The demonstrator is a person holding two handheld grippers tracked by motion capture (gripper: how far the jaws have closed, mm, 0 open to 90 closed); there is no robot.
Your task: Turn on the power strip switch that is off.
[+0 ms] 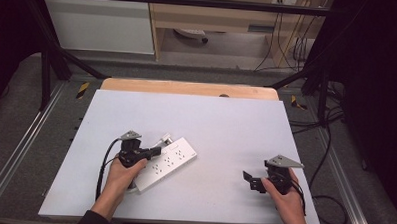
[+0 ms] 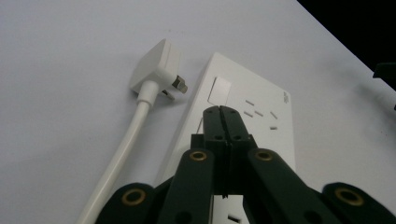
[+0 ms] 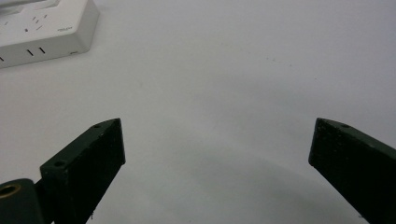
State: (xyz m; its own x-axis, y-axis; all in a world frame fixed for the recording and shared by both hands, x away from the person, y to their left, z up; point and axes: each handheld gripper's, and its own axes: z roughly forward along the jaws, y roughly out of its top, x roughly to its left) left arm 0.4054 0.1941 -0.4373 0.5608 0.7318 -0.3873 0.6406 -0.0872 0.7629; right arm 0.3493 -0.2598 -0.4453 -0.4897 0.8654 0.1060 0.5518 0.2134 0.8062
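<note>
Lying diagonally on the near-left part of the white table (image 1: 226,123), the power strip (image 1: 171,161) is pinned by the left gripper (image 2: 220,111), jaws together and empty, pressing near its switch beside the loose plug (image 2: 156,67), likely steadying it, while the right gripper (image 3: 217,154) waits apart, empty, near-right.

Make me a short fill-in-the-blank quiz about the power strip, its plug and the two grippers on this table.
The left gripper has its black jaws ____ over the white plastic power strip.
The right gripper has its jaws ____.
The white plug on its white cable lies ____ the strip, not inserted.

Missing words: shut; open; beside
</note>
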